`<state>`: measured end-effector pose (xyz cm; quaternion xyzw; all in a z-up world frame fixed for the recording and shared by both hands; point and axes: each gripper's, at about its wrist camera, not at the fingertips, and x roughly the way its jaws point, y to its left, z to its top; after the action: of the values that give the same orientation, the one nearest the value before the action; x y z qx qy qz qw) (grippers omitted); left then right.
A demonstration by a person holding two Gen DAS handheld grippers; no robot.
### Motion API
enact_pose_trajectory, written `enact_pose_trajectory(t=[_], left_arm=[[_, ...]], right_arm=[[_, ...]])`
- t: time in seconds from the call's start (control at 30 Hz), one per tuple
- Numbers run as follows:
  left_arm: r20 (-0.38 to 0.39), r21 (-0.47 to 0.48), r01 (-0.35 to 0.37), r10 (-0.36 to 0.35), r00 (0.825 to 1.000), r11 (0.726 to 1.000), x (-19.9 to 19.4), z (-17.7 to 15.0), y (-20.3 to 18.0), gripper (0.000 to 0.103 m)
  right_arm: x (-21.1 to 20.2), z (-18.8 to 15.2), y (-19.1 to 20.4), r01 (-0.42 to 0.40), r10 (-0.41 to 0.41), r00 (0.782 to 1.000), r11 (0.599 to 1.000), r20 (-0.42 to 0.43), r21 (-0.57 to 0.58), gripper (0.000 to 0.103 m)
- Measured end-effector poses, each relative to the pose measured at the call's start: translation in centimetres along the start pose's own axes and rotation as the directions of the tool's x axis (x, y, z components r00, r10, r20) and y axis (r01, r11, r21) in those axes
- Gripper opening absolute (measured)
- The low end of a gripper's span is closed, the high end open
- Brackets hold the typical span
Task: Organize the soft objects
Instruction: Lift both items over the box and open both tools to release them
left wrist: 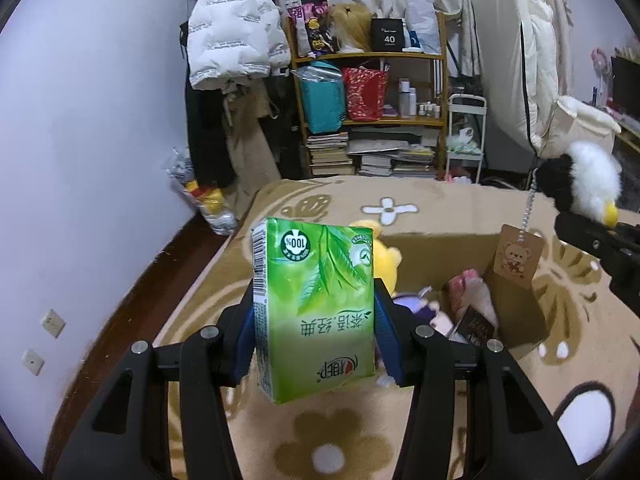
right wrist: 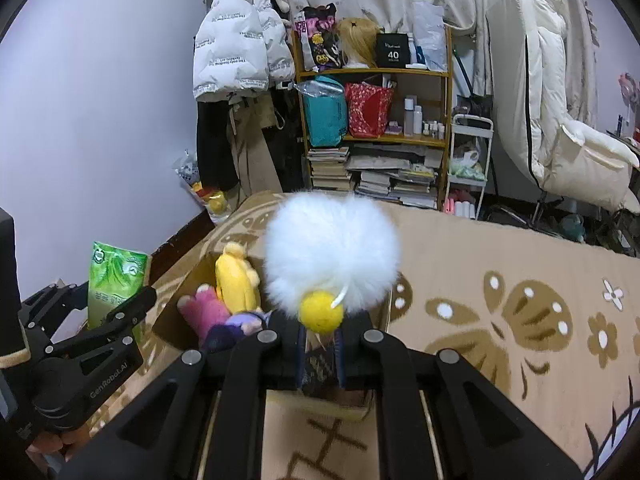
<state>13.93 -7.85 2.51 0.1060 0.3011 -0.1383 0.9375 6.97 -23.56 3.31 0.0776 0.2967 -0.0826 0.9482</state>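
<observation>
My left gripper (left wrist: 316, 320) is shut on a green tissue pack (left wrist: 316, 308) and holds it above the near left corner of an open cardboard box (left wrist: 452, 248). The pack also shows in the right wrist view (right wrist: 114, 280). My right gripper (right wrist: 320, 338) is shut on a fluffy white plush with a yellow beak (right wrist: 332, 252) and holds it above the box; its black part and brown tag (left wrist: 518, 256) hang at the right in the left wrist view. Inside the box lie a yellow plush (right wrist: 236, 280), a pink plush (right wrist: 206, 312) and a purple one (right wrist: 236, 330).
The box sits on a beige flower-patterned blanket (right wrist: 500, 264) on a bed. Beyond the bed stand a wooden shelf (left wrist: 372, 92) with bags and books, a hanging white jacket (left wrist: 232, 28), a white cart (left wrist: 466, 136) and a folded mattress (left wrist: 520, 72). A wall is at the left.
</observation>
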Motion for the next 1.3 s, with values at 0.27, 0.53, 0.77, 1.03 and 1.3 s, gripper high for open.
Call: enact_pose_trajectory(t=[0.27, 0.53, 0.77, 1.03, 1.3], left_arm=[[0.012, 0.014, 0.004, -0.004, 1.0, 1.0, 2.5, 0.9, -0.2, 0.05], [-0.031, 0.044, 0.037, -0.036, 0.999, 0.998, 5.1, -0.2, -1.4, 0.051], [-0.056, 0.036, 0.091, -0.089, 0.995, 0.995, 6.5, -0.7, -2.1, 0.051], [-0.075, 0.012, 0.097, -0.095, 0.993, 0.995, 7.8, -1.2, -1.9, 0.058], [-0.061, 0.032, 0.072, -0.07, 0.996, 0.997, 7.2, -1.1, -1.6, 0.084]], right_arm=[[2.4, 1.2, -0.1, -0.01, 0.01, 1.0, 1.0, 0.009, -0.002, 0.012], [4.9, -0.4, -0.7, -0.018, 0.019, 0.999, 1.0, -0.042, 0.022, 0.012], [6.5, -1.6, -1.1, -0.01, 0.012, 0.997, 1.0, -0.07, 0.024, 0.013], [7.9, -2.7, -1.8, -0.048, 0.054, 0.992, 0.997, -0.111, 0.056, 0.013], [8.5, -3.4, -1.9, -0.049, 0.058, 0.988, 0.997, -0.145, 0.061, 0.018]])
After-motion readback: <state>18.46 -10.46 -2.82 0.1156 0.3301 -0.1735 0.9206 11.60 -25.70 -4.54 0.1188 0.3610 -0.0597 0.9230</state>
